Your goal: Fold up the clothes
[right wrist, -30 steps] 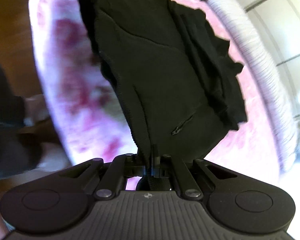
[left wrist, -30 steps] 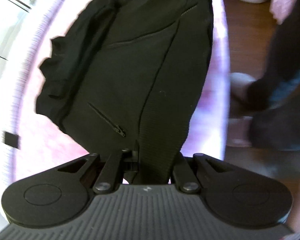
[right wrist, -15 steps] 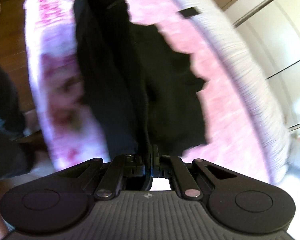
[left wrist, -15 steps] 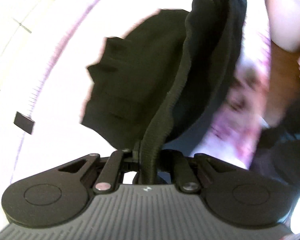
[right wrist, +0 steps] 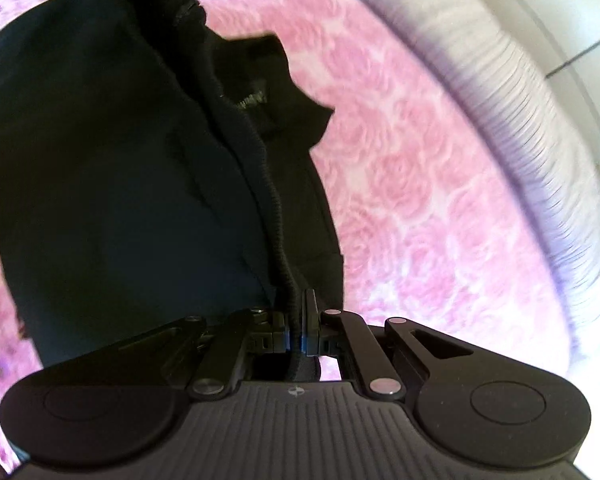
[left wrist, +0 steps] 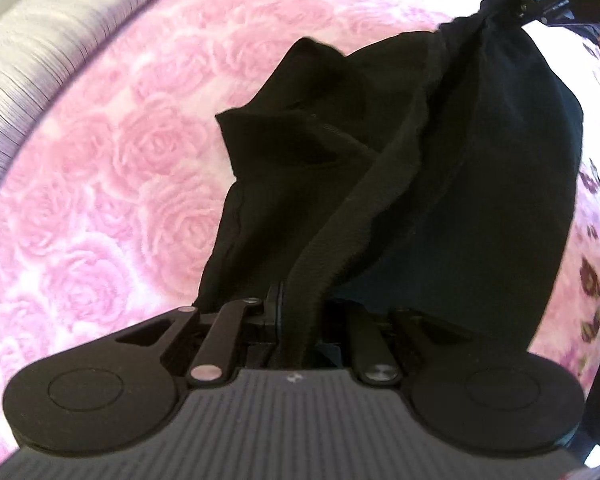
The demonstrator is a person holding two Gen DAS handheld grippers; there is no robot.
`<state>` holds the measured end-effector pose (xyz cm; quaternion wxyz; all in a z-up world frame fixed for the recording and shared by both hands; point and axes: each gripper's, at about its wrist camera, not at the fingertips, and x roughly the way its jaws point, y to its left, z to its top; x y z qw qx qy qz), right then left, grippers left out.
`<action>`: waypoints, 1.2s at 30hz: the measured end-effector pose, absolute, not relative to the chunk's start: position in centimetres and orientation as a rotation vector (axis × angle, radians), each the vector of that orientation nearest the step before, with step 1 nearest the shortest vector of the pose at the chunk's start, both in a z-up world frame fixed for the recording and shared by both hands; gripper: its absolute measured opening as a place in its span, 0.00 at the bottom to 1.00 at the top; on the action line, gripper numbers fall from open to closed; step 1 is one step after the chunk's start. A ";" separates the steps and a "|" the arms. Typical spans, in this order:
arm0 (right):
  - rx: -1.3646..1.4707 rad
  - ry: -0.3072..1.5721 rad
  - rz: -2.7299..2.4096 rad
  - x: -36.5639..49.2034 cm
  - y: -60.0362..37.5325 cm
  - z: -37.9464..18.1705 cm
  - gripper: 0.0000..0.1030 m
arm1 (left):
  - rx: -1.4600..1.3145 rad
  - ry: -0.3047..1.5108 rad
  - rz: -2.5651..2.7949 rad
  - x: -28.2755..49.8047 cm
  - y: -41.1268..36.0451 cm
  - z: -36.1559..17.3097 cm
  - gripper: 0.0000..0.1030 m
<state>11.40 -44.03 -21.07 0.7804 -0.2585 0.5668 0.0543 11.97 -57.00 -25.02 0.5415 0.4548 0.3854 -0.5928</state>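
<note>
Since half a second ago you've swung off the floor side; the bed (left wrist: 112,152) fills both views. The garment (left wrist: 480,184) hangs taut, waistband running between your grippers. Left gripper (left wrist: 296,312) and right gripper (right wrist: 296,320) face each other, each clamped tight on the waistband (right wrist: 272,200).

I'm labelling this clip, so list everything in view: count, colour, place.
black garment: one, black, hanging over the bed between both grippers, ribbed band pinched at each end.
bedspread: one, pink rose pattern, under the garment.
pillow roll: one, whitish ribbed, along the bed's far edge.
left hand-held gripper: one, black, shut on the garment's band.
right hand-held gripper: one, black, shut on the band's other end; also visible top right of the left view.
</note>
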 end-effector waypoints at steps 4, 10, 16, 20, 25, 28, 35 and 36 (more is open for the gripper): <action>-0.535 1.219 0.135 12.9 -45.1 -20.7 0.01 | 1.016 0.960 -1.408 14.6 -57.4 -25.6 0.08; -0.440 1.199 0.163 17.6 -47.8 -20.4 0.01 | 0.966 1.020 -1.325 17.8 -59.2 -27.8 0.08; -0.339 1.205 0.157 22.4 -50.8 -23.8 0.03 | 0.877 1.143 -1.185 20.7 -60.1 -32.1 0.22; -0.214 1.227 0.107 24.0 -52.8 -27.0 0.22 | 0.722 1.228 -1.044 23.0 -59.1 -33.7 0.38; -0.057 1.160 -0.035 22.7 -54.8 -26.9 0.52 | 0.556 1.214 -0.935 24.3 -56.5 -32.1 0.36; -0.006 1.084 -0.095 20.4 -54.6 -25.2 0.52 | 0.535 1.140 -0.921 22.9 -55.5 -29.9 0.35; 0.125 1.028 -0.201 15.9 -52.8 -24.5 0.52 | 0.657 1.069 -1.090 15.7 -56.9 -31.0 0.35; 0.122 1.041 -0.202 15.8 -52.8 -25.2 0.52 | 0.677 1.071 -1.092 15.3 -57.1 -31.9 0.35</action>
